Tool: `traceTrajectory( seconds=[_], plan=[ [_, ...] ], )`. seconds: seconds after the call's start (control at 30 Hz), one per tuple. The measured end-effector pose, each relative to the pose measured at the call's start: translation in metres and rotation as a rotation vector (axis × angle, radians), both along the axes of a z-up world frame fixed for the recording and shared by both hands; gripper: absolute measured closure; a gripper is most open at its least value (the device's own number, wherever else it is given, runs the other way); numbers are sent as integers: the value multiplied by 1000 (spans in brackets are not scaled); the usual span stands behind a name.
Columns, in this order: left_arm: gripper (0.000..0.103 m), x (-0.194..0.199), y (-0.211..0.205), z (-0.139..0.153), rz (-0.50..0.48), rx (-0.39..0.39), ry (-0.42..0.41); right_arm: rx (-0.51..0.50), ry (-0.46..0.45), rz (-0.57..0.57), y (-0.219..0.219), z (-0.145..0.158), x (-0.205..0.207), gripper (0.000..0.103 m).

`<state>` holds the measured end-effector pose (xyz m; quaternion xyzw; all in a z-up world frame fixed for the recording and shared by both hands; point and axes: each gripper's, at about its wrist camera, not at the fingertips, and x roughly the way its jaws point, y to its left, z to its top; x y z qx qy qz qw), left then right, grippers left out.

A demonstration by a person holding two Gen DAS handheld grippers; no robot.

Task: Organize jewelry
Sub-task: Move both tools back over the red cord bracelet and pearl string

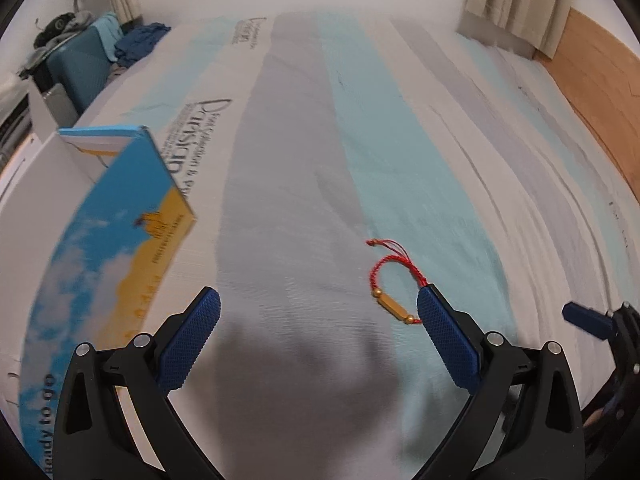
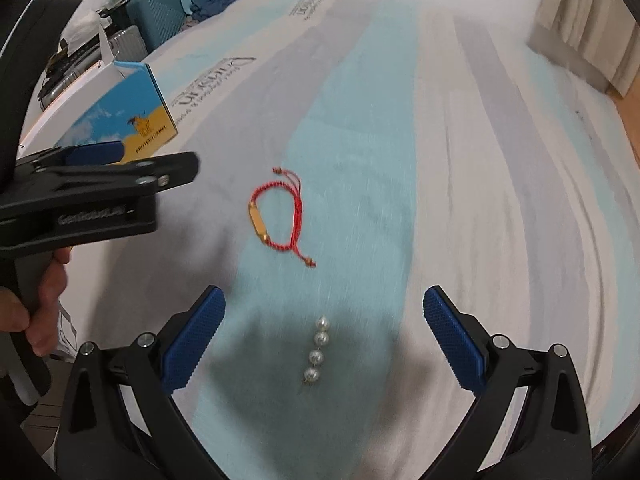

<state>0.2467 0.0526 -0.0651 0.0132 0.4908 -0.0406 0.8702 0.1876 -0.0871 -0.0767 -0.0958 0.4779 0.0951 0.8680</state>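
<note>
A red cord bracelet with a gold bar [image 2: 276, 216] lies on the striped bedsheet [image 2: 440, 160]. In the left wrist view the bracelet [image 1: 394, 284] sits just beyond the right fingertip of my left gripper [image 1: 320, 304], which is open and holds nothing. A short strand of white pearls [image 2: 318, 354] lies between the fingers of my open right gripper [image 2: 324, 304], closer to the camera than the bracelet. A blue and yellow box [image 1: 120, 216] with its lid raised stands on the left; the same box [image 2: 132, 120] shows beyond my left gripper [image 2: 176, 172] in the right wrist view.
A teal suitcase [image 2: 160, 12] and piled clothes [image 2: 216, 0] stand past the bed's far left edge. Curtains [image 1: 520, 4] and a wooden floor [image 1: 600, 92] lie to the right. A hand [image 2: 44, 292] holds the left gripper's handle.
</note>
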Motion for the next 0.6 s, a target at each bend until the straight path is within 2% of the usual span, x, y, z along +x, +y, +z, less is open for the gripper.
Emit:
traceTrajectory(
  seconds=[0.17,0.43,0.6],
  plan=[
    [7,4,-13,-14,-15,-4,9,-16,21,5,2,-19,-4,8],
    [8,13,-30,-35,-29,12,19,-6,64,1,0,-41,-2,15],
    [15,20,-40,-50,-46,-8,29,3,83,3,-2,-54,0,20]
  ],
)
